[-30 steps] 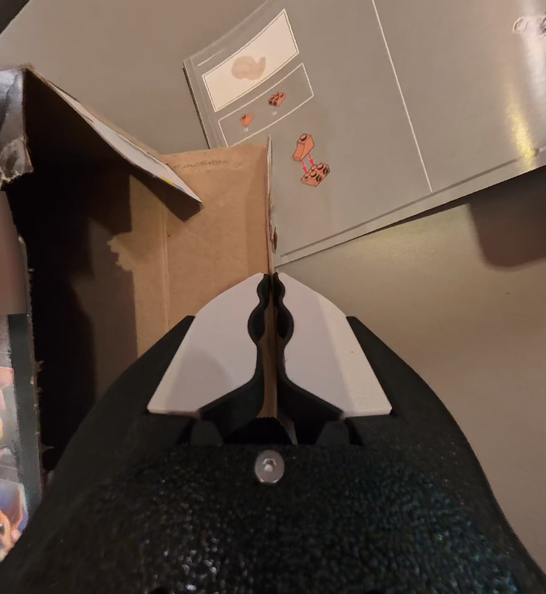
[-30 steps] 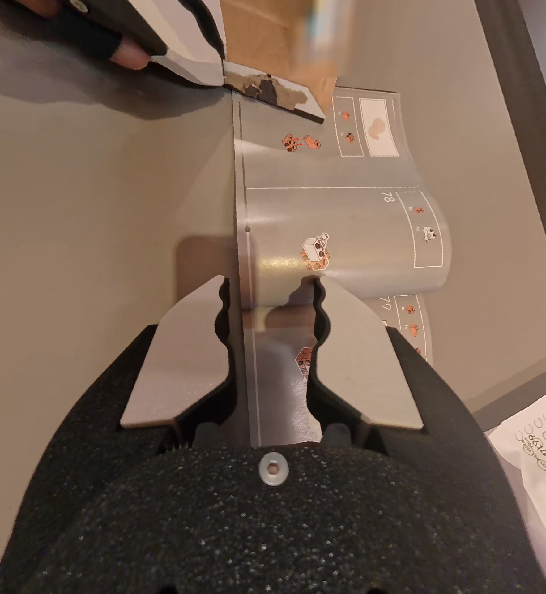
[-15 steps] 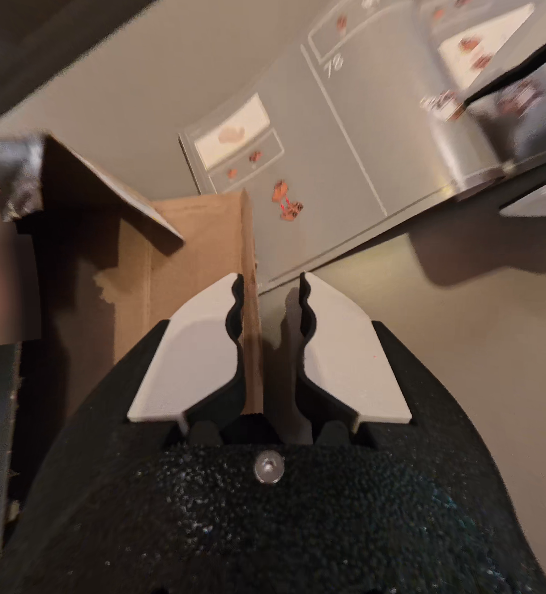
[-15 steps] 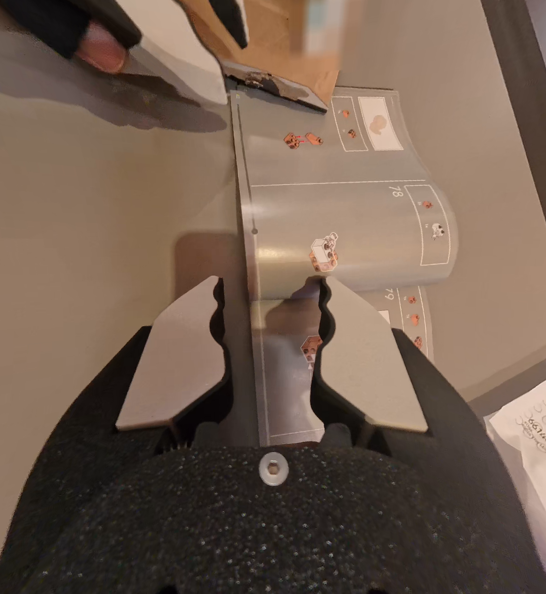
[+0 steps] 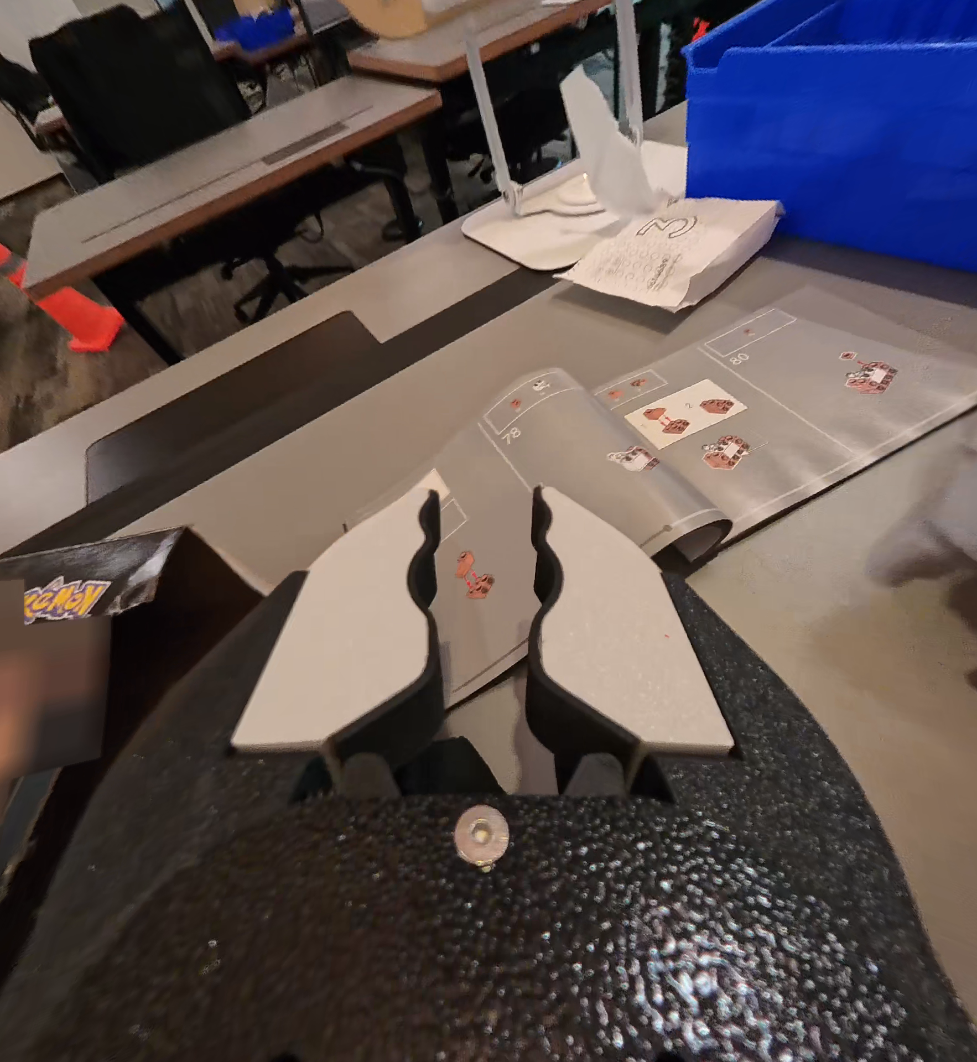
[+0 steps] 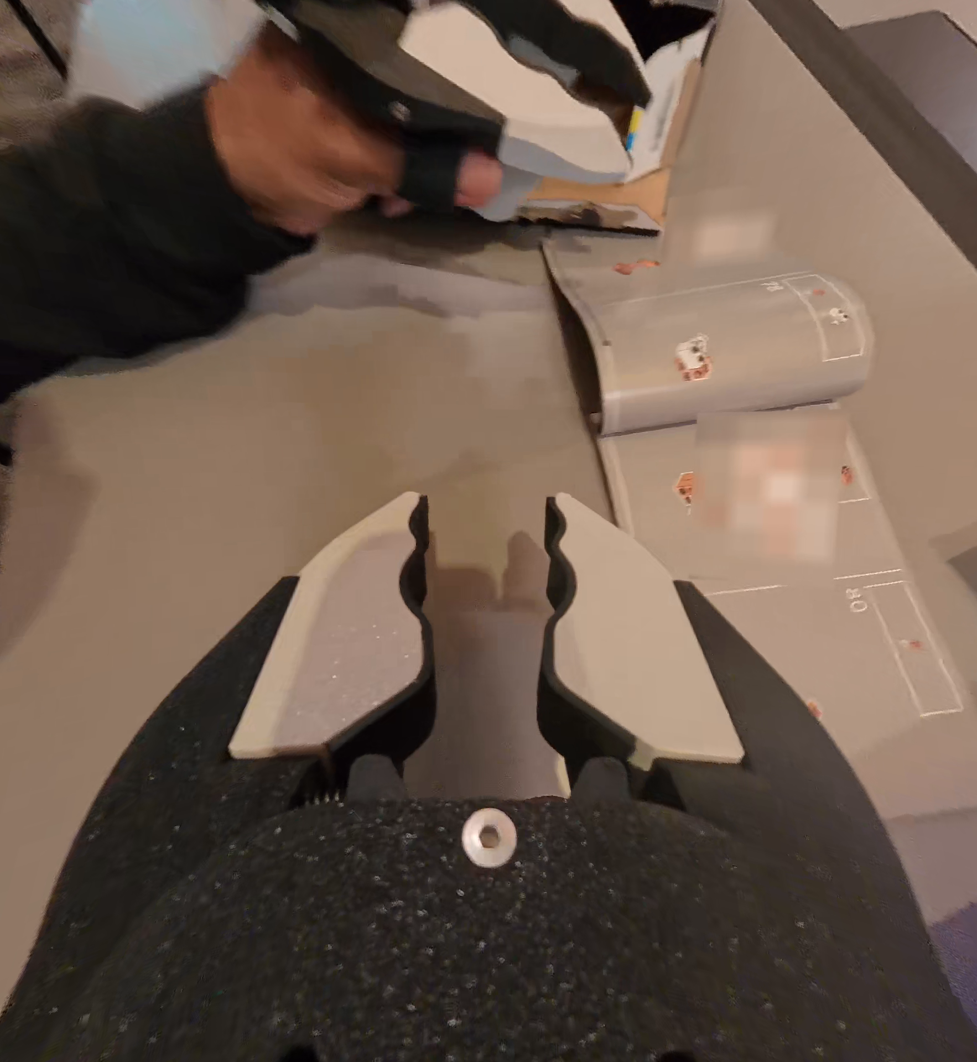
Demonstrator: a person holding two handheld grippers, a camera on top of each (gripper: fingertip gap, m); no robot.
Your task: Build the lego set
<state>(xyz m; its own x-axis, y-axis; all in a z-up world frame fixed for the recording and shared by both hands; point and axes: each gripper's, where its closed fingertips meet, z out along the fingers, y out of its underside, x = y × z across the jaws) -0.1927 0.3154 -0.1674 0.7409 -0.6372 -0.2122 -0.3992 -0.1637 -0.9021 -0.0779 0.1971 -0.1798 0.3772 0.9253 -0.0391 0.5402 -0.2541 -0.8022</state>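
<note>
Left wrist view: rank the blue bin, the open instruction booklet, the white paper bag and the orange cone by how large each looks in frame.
1. Blue bin, cut off by the frame edge.
2. Open instruction booklet, close to the bin in apparent area, so the top two are uncertain.
3. White paper bag.
4. Orange cone, farthest away on the floor, so nearness skews its rank.

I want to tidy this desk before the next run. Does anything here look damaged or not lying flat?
Yes. The instruction booklet has one page curled up into a roll instead of lying flat. The cardboard box beside it has a ragged, torn flap edge. Both grippers are open and hold nothing.
</note>
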